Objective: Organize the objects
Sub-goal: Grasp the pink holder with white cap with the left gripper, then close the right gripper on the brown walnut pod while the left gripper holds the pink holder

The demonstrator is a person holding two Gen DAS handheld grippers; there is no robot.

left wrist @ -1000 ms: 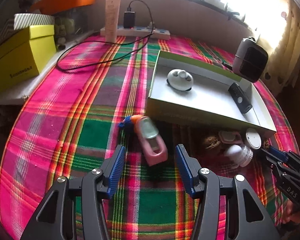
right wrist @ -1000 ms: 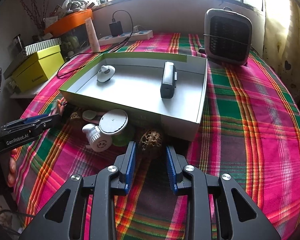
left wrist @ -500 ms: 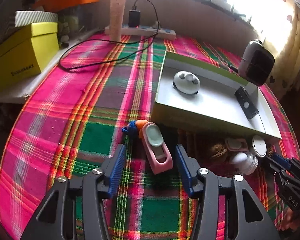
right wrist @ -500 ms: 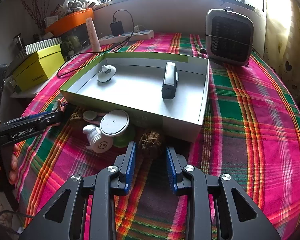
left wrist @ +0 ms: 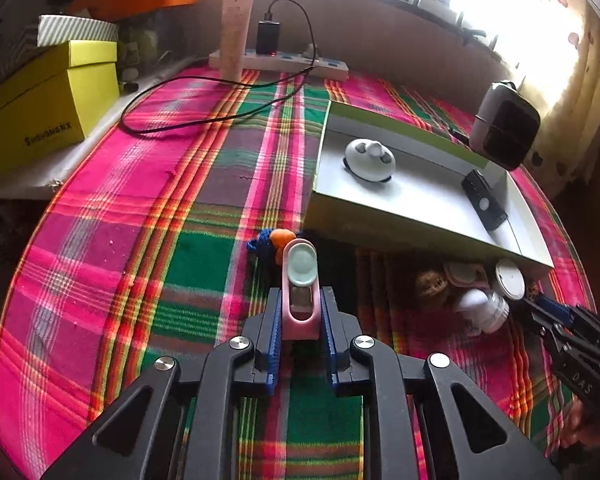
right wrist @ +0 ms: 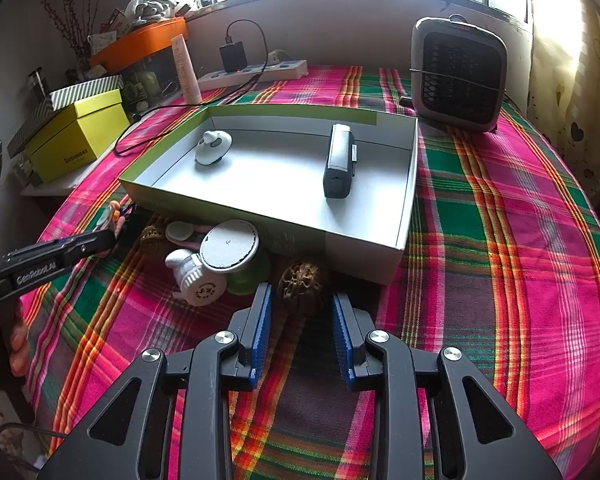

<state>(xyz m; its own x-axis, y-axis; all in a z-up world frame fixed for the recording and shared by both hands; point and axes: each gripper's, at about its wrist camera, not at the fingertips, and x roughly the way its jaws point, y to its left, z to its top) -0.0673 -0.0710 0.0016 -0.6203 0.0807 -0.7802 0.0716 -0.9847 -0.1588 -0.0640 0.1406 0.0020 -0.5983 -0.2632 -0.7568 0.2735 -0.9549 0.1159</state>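
My left gripper (left wrist: 300,295) is shut on the near end of a pink case with a mint-green cap (left wrist: 300,268); an orange and blue tassel (left wrist: 278,240) hangs at its far end. The case rests on the plaid cloth in front of the white box tray (left wrist: 380,224). In the right wrist view my right gripper (right wrist: 302,300) stands open, with a brown walnut (right wrist: 302,286) at its fingertips, close to the tray's front wall (right wrist: 364,248). Inside the tray lie a white rounded gadget (right wrist: 213,147) and a dark grey device (right wrist: 339,164).
Left of the walnut crowd a white jar (right wrist: 196,276), a round white lid (right wrist: 229,246), a pink puff (right wrist: 180,231) and a second walnut (right wrist: 152,236). A small heater (right wrist: 458,74) stands at the back right. A yellow box (right wrist: 76,136), power strip (right wrist: 256,70) and black cable lie at the back left.
The left gripper's jaws closed from wide apart onto the pink case, which now lies straight between them. The right gripper has kept still.
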